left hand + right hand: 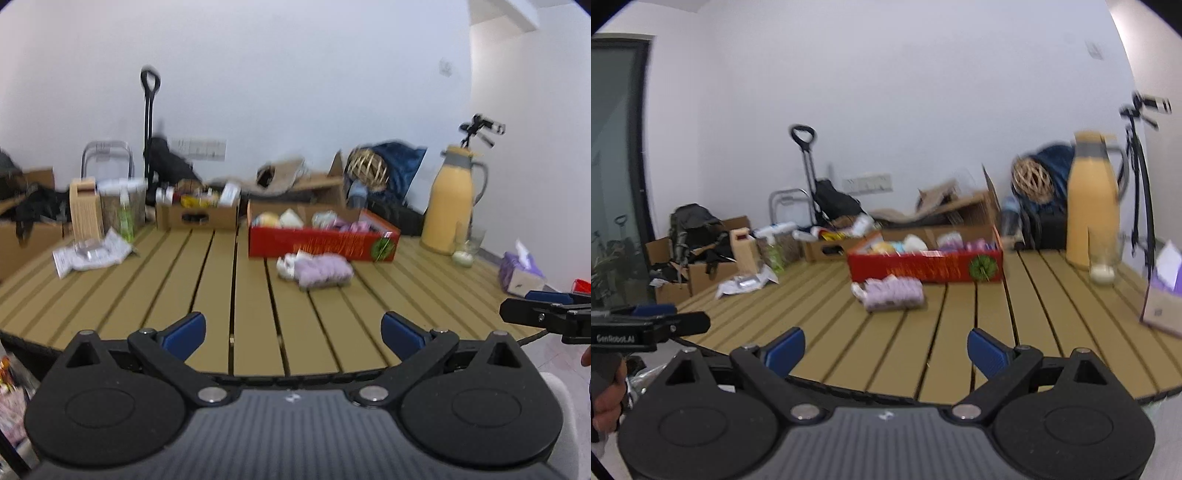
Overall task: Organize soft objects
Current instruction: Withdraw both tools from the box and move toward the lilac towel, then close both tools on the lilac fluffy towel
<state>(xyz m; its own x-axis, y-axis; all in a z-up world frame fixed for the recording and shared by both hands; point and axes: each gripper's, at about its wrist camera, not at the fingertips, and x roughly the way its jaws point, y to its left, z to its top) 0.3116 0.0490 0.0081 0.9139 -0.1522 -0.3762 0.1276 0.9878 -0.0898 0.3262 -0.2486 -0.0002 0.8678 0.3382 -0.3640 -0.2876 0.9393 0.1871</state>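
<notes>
A lilac fluffy soft bundle [321,271] [894,293] with a white piece at its left end lies on the slatted table, just in front of a red cardboard box [321,243] [923,267]. The box holds several soft items in yellow, white, pink and purple. My left gripper [293,334] hovers over the table's near edge, open, nothing between its blue pads. My right gripper [886,350] is also open and empty at the near edge. Each gripper shows at the side of the other's view: the right gripper [532,310] and the left gripper [676,319]. Both views are blurred.
A tan slatted table [221,288] [960,339] carries a yellow thermos jug [448,206] [1091,206], a tissue box [521,271] [1163,306], a brown box of bottles [197,214], a crumpled paper [92,253] and a green bottle [125,218]. Boxes, bags and a trolley stand behind.
</notes>
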